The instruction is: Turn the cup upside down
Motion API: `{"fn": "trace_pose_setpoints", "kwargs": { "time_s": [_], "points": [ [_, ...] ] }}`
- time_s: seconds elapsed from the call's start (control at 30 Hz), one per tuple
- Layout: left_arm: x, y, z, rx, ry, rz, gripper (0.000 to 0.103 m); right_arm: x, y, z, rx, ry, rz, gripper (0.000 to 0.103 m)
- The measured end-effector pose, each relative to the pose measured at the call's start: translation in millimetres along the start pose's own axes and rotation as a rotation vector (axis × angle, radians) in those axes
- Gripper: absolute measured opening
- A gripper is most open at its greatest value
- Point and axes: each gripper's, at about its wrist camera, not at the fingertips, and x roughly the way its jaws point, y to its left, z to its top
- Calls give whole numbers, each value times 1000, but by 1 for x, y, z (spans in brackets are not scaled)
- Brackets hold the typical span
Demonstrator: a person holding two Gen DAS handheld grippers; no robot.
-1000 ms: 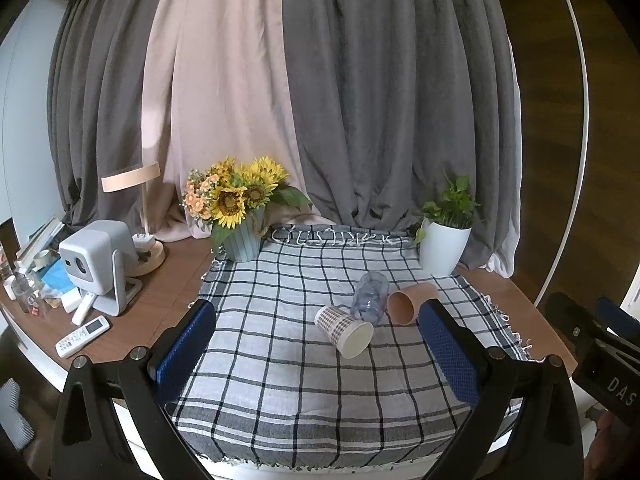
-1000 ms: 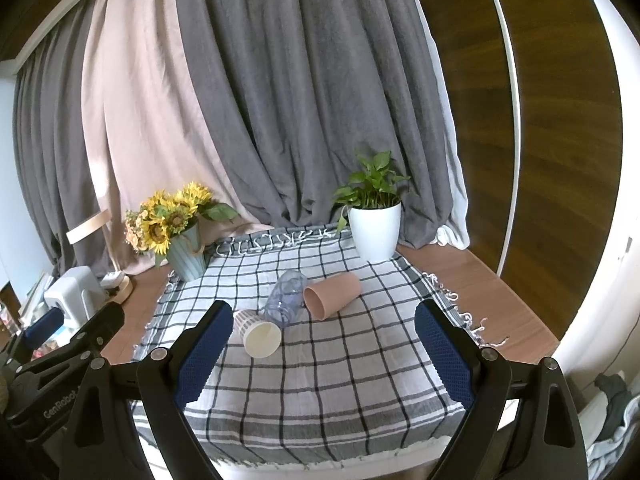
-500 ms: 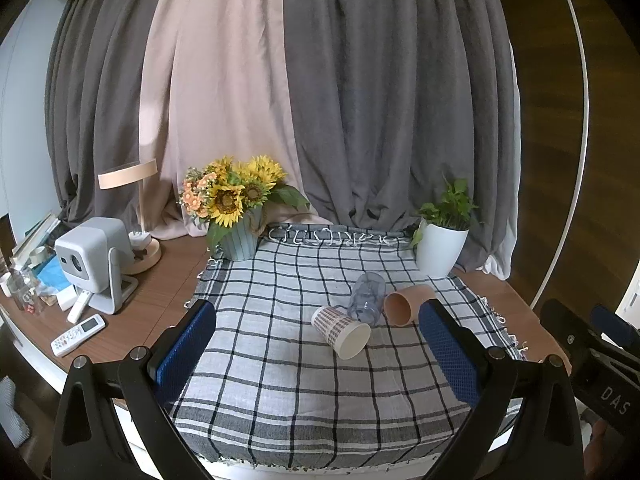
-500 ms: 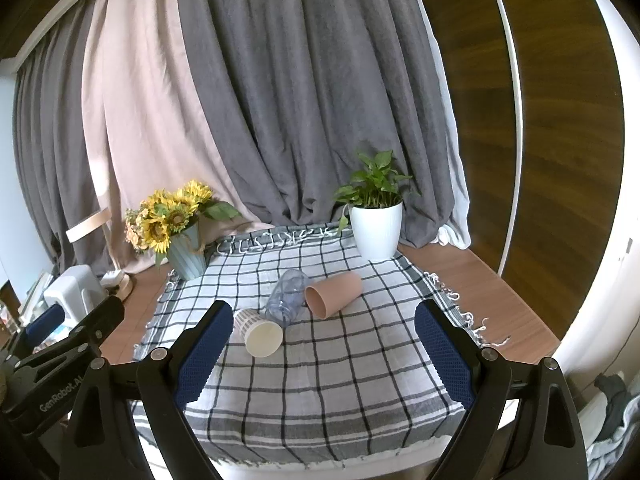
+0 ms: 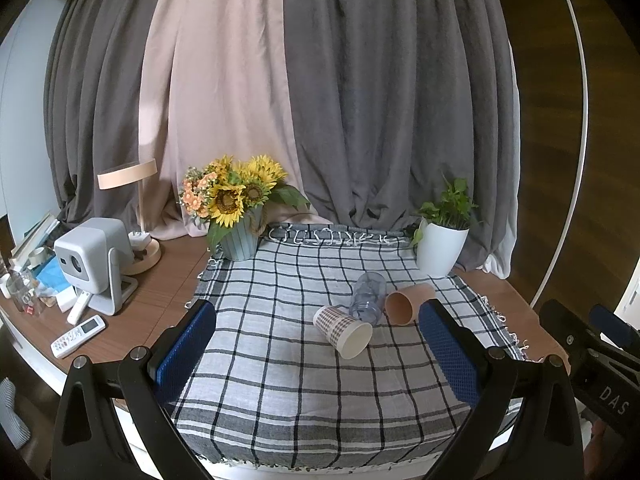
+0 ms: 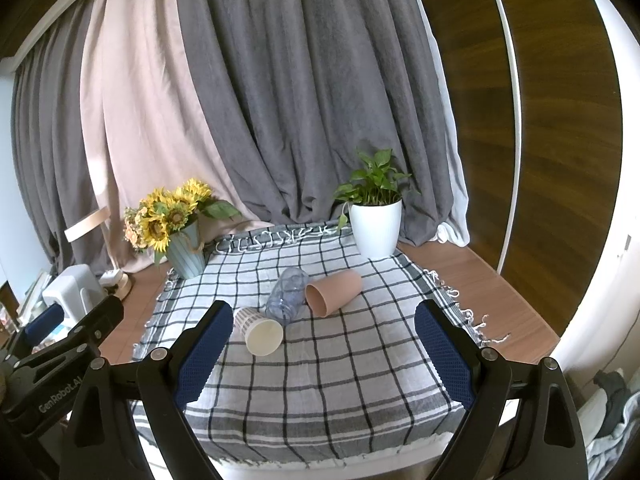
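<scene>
Nearest to the cameras, the left tongs (image 5: 316,344) hang over the front edge of the counter with their two blue padded fingers (image 5: 186,350) spread wide apart and nothing between them. The right tongs (image 6: 324,344) are the same, wide apart and holding nothing, and the left tongs also show at the left edge of the right wrist view. Under both lies the grey and white checked cloth (image 5: 280,380) that covers the brown wooden counter (image 5: 160,292). In the middle of the cloth three cups lie on their sides, close together. The white paper cup with a brown checked pattern (image 5: 343,331) is the nearest, with its open mouth facing the cameras. Just behind it lies the clear plastic cup (image 5: 368,298), touching it. Beside that, on the right, lies the plain pinkish-tan cup (image 5: 408,300). Farther back stand a blue-green ribbed vase of yellow sunflowers (image 5: 236,208) on the left and a white pot with a green leafy plant (image 5: 442,242) on the right. Off the cloth to the left sit a small grey projector (image 5: 94,260) and a white remote control (image 5: 78,336). Grey and pink curtains (image 5: 320,100) hang behind everything.
</scene>
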Motion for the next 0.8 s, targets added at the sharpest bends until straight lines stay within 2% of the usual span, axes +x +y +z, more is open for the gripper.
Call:
{"fn": "trace_pose_setpoints", "kwargs": {
  "time_s": [0.47, 0.8],
  "points": [
    [3, 14, -3, 18, 25, -16, 103, 4, 0, -11, 3, 10, -6, 93],
    [20, 25, -6, 32, 67, -16, 103, 19, 18, -17, -1, 45, -3, 93]
  ]
}}
